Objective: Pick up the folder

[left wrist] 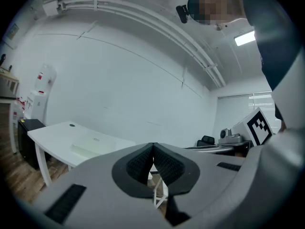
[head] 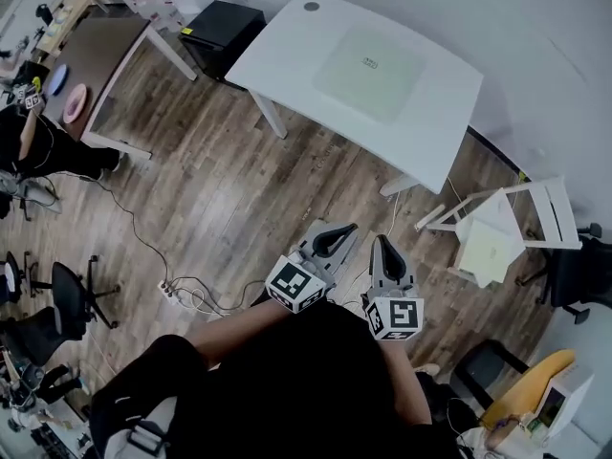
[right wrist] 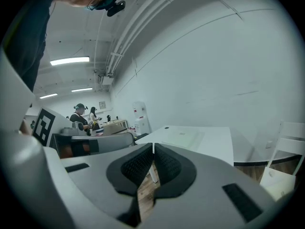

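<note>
Getting within reach of the folder (head: 373,73) looks like the step in hand. It lies flat, pale green, near the middle of the white surface (head: 287,46), well apart from both tools, with bare wood floor (head: 239,180) between. The left tool (head: 342,229) and the right tool (head: 382,245) are held side by side in front of the person, pointing roughly toward the surface. Each tool's own view shows its jaws pressed together with nothing between the ribbed pads.

To do this well, I would spread the jaws of at least one tool before arriving, since closed jaws can only nudge. A folder lying flat probably offers no edge to pinch from above. A low, level approach to the side nearest the person seems best. One tool could slide the folder until it overhangs the rim, and the other could then close on that edge. Thin covers may flex or fan open, so a pinch near the spine, if it can be found, should hold better. The white chair (head: 516,223) just beside the surface's corner and the cable (head: 143,245) on the floor are worth steering around.
</note>
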Demonstrator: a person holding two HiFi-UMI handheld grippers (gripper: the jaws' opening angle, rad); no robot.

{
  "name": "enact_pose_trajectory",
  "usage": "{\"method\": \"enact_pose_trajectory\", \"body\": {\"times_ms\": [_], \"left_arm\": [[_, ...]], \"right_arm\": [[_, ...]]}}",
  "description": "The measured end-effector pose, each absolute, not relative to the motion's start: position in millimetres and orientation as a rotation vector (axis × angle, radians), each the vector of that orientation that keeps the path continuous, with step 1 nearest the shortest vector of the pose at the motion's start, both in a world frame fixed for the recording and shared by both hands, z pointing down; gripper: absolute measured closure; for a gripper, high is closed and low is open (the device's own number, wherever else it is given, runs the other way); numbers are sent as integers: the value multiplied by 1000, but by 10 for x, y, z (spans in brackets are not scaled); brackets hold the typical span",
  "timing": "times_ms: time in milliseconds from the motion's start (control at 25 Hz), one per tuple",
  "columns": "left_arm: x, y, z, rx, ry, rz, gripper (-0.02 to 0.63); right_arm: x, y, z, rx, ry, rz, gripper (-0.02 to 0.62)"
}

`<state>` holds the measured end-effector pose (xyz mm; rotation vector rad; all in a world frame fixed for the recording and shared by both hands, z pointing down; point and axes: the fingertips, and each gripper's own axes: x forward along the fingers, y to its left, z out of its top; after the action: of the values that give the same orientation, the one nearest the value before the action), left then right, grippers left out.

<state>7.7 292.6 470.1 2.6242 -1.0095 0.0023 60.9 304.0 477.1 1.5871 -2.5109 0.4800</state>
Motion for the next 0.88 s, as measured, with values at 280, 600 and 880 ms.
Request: {"method": "enact_pose_trajectory", "body": {"times_ms": [280, 600, 880], "left_arm": [[-201, 1914, 4683, 2625, -961, 25, 594], [-553, 1075, 4742, 2599, -1010, 63, 594], [-688, 528, 4906, 2529, -1117, 89, 594]], "right_arm": [[469, 2027, 4822, 1568, -2474, 485, 561], [558, 1460, 4998, 1587, -2392, 534, 561], [596, 932, 5117, 1564, -2416, 595, 561]]}}
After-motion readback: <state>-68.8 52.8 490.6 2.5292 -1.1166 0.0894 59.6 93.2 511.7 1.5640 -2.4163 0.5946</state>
